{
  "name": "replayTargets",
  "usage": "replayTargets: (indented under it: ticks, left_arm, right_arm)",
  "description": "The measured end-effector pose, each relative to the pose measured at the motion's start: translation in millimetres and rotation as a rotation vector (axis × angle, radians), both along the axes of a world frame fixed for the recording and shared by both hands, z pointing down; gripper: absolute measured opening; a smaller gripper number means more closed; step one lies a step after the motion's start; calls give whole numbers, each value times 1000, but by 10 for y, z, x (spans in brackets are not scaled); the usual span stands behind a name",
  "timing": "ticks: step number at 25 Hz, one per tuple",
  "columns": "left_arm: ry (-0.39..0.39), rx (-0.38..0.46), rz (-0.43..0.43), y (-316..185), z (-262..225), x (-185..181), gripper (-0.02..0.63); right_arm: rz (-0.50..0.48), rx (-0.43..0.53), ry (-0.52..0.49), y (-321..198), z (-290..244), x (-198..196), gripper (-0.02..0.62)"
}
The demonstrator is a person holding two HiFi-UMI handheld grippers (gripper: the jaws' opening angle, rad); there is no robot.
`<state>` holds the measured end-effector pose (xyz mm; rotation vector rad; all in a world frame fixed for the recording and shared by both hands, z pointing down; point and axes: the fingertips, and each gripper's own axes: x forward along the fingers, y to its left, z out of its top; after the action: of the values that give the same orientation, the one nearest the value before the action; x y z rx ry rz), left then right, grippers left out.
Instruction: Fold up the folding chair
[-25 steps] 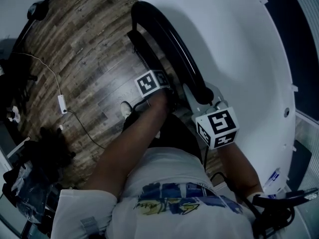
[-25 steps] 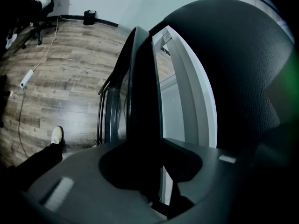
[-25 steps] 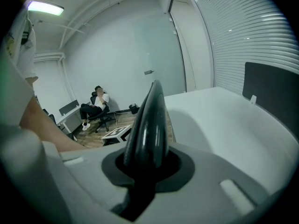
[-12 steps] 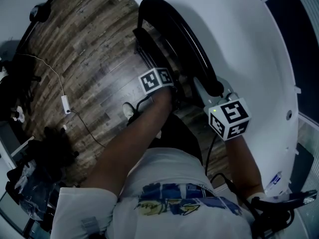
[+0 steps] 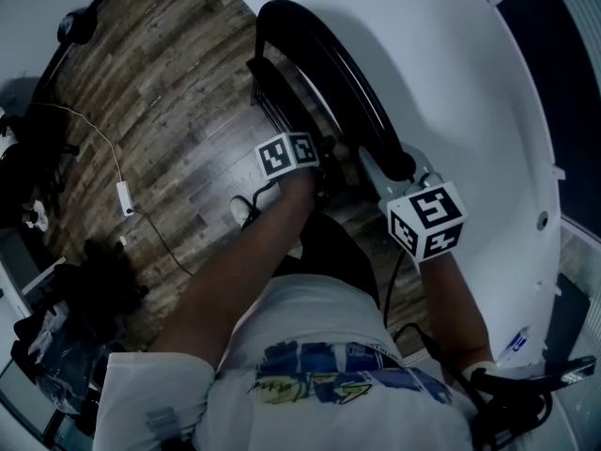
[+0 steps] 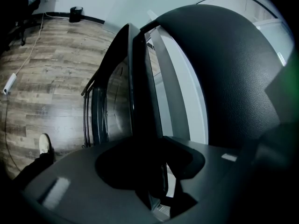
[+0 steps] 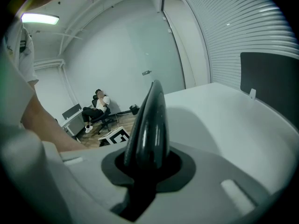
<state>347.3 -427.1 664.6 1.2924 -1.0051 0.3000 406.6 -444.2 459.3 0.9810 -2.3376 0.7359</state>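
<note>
Wood-plank floor at 9 to 12 o'clock in the head view, white round table at 1 to 4. Black folding chair stands near flat at 12, right beside the table edge; contact unclear. Only the left gripper view shows the seat and thin frame from the side. Only the right gripper view shows slatted blinds and a person seated at 10, far back.

Left gripper: dark chair edge runs down between the jaws, which have just been opening, light gap beside it at 3, so no clamp. Right gripper: jaws closed on the curved top rail, which rises at 12.

A shoe sits at 9 of the left gripper. Cable with white adapter lies at 9, dark clutter at 8, both well clear. The person's forearms cover the lower chair.
</note>
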Motion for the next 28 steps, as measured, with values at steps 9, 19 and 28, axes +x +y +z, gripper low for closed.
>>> replayTargets:
  ticks: [9,19,28]
  left_arm:
    - [12,50,71,-50,-45,-41,199]
    - [17,81,102,-27,-156,-205,221]
    - [-17,154,108,27,-367,-533,225]
  right_arm:
    - [-11,6,8,-45,13,-13,76]
    - [14,6,38,-81,2,31,118]
    - [15,45,88,-43,-150,144,150]
